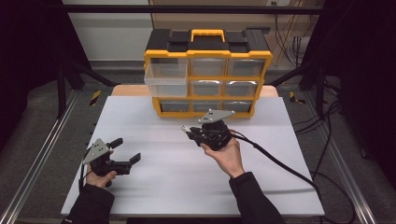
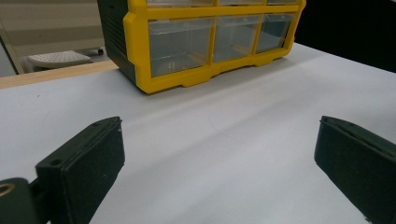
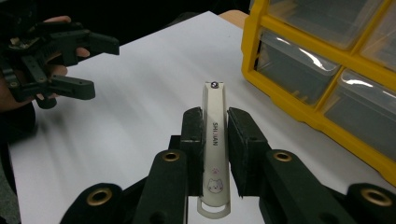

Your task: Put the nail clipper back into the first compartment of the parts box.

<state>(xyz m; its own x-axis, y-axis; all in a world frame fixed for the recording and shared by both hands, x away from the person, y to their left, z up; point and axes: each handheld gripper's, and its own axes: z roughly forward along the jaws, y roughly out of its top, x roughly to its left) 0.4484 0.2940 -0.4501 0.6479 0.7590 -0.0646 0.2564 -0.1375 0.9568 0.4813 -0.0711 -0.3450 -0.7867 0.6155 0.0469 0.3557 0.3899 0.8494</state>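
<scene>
A white nail clipper (image 3: pixel 213 140) with a small cartoon print is clamped lengthwise between the black jaws of my right gripper (image 3: pixel 215 128), its tip sticking out forward. In the high view that right gripper (image 1: pixel 189 130) hovers over the white table (image 1: pixel 154 186) just in front of the yellow and black drawer organizer (image 1: pixel 208 70), and the clipper's tip (image 1: pixel 185 128) points left. My left gripper (image 1: pixel 127 150) rests at the table's left side, jaws wide apart and nothing between them. One clear drawer (image 1: pixel 166 77) at the organizer's upper left is pulled out.
The organizer (image 2: pixel 205 42) stands at the table's far edge, with several clear drawers shut. A black cable (image 1: pixel 280 163) trails from my right gripper across the table's right side. Metal frame rails (image 1: pixel 39 154) run along both sides of the table.
</scene>
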